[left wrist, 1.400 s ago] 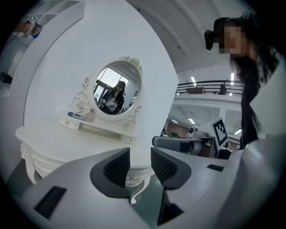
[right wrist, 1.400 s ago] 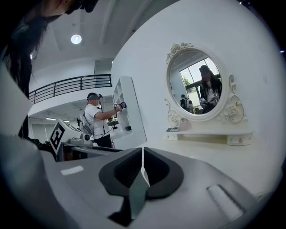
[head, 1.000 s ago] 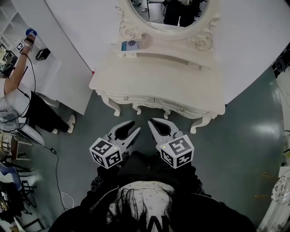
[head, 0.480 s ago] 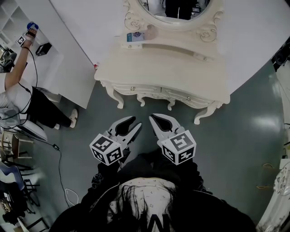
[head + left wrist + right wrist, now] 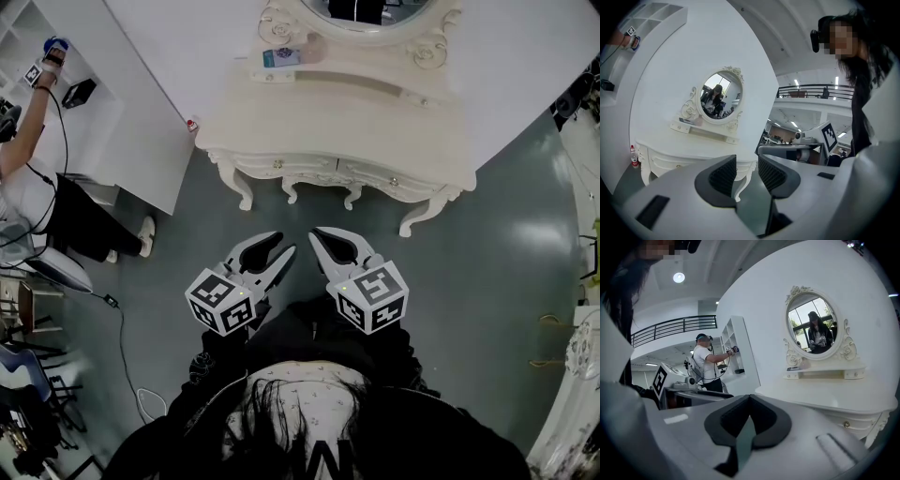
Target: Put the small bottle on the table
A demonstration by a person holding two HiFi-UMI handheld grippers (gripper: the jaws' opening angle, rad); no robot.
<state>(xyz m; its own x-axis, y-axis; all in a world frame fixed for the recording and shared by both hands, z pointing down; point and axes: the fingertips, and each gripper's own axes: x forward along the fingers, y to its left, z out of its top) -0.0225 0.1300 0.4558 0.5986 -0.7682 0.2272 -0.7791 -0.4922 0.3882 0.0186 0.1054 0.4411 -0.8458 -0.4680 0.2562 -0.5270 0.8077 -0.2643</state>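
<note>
Two grippers: side by side close to the body, marker cubes nearest, tips aimed at the far dressing table; neither touches anything.
Fingers, left gripper point(image 5: 284, 246): pads point(image 5: 723, 176) stand a narrow gap apart, nothing betw. them.
Fingers, right gripper point(image 5: 317, 234): tips pressed together, pads point(image 5: 764, 420) hold nothing.
Floor point(image 5: 487, 244): grey-green, runs from under the grippers to the table legs.
Tabletop point(image 5: 375, 122): cream, curved front, drawers w/ small knobs below; well apart from both grippers.
Red-capped bottle point(image 5: 633, 157): upright on the floor at the table's left end, by the wall.
Shelf point(image 5: 708, 132): low ledge along the tabletop's far edge, under the oval mirror point(image 5: 717, 96).
Small bottle point(image 5: 314, 47): pale pinkish, on the shelf's left part, just right of a teal box point(image 5: 281, 58); too small for detail.
Other person point(image 5: 37, 159): far left, white top, arm raised to a white shelving unit point(image 5: 103, 112).
</note>
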